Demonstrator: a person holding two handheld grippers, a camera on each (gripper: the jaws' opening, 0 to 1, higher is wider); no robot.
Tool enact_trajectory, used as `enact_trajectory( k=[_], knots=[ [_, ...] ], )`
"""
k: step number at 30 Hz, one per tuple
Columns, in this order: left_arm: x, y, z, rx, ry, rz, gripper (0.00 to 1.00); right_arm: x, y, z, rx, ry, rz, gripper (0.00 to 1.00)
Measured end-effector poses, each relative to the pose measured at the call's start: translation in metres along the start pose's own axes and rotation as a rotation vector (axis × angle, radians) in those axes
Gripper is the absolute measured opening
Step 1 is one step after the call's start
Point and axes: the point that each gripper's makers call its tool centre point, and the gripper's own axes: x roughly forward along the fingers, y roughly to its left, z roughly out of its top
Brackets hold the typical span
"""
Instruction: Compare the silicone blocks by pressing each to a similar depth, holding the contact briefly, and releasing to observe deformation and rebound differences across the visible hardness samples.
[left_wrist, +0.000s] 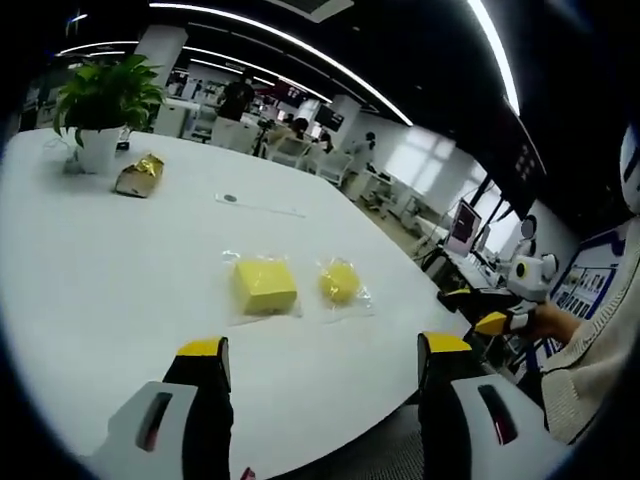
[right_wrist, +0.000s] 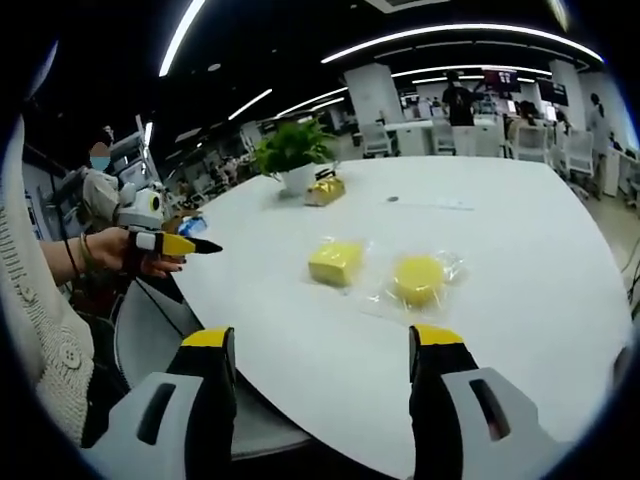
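Now, blocks: square yellow block (left_wrist: 265, 285) and round yellow block (left_wrist: 339, 281) lie side by side, mid-frame, on the white worktop (left_wrist: 120, 270).
Left gripper (left_wrist: 325, 365): jaws wide apart, holding nothing.
Right gripper (right_wrist: 325, 352): same.
Risk: slippery plastic wrap may let a block slide when pressed.

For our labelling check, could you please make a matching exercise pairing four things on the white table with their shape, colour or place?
Things:
1. square block
2. round block
3. potted plant
4. gold packet

Descriptions:
A. green leaves in a white pot
B. yellow disc in a clear bag
C. shiny, lying beside the pot
D. yellow cuboid in a clear bag

Pairs: 1-D, 2-B, 3-A, 4-C
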Motion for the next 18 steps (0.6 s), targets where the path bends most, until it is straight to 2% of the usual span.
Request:
enact_trajectory(
  k=[5,9,14,18],
  knots=[
    [0.009,-0.001,0.005,-0.001,0.016,-0.023,0.75,0.003,-0.004,-0.002,0.008,0.018,-0.002,0.65],
    [0.019,-0.006,0.026,-0.08,-0.033,-0.103,0.67,0.008,-0.005,0.002,0.031,0.017,0.009,0.65],
    [0.042,0.015,0.048,-0.096,-0.031,-0.105,0.69,0.014,-0.01,0.004,0.032,0.028,0.0,0.65],
    [0.064,0.037,0.047,-0.14,0.013,-0.101,0.69,0.02,-0.012,0.007,0.045,0.027,0.003,0.66]
  ],
)
